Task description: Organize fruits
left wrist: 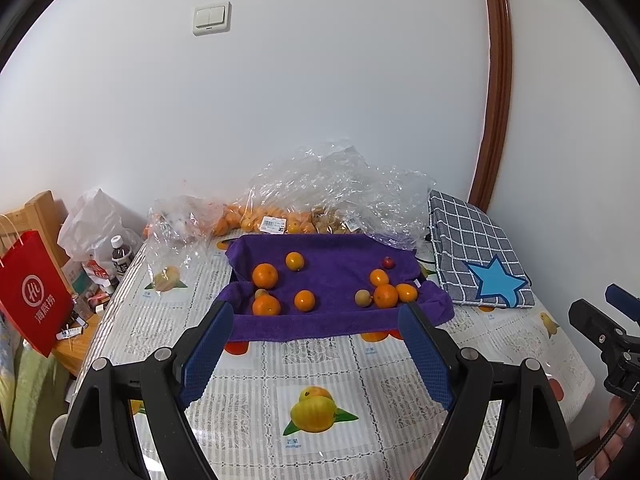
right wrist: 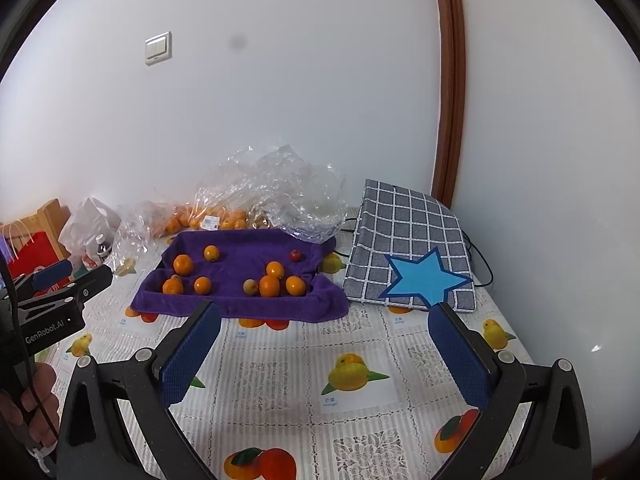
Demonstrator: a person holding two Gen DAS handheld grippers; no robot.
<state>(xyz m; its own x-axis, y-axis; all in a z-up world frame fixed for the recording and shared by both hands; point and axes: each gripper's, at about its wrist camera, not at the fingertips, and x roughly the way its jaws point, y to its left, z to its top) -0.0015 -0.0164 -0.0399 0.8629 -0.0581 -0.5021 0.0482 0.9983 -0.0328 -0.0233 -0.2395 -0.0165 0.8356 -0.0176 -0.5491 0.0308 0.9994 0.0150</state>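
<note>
A purple towel (left wrist: 336, 276) (right wrist: 240, 264) lines a shallow tray on the table. On it lie several oranges, such as one (left wrist: 265, 275) at the left and one (left wrist: 386, 295) (right wrist: 269, 285) at the right, two small yellowish fruits (left wrist: 362, 297) (right wrist: 250, 286) and a small red fruit (left wrist: 388, 262) (right wrist: 295, 255). My left gripper (left wrist: 318, 316) is open and empty just in front of the towel. My right gripper (right wrist: 324, 312) is open and empty, further back from the towel. The left gripper also shows in the right wrist view (right wrist: 60, 276).
Clear plastic bags (left wrist: 320, 196) with more oranges lie behind the towel. A checked cloth with a blue star (left wrist: 476, 260) (right wrist: 412, 256) lies at the right. A red paper bag (left wrist: 32, 292), a bottle (left wrist: 121, 258) and clutter stand at the left. The table has a fruit-print cover (left wrist: 312, 408).
</note>
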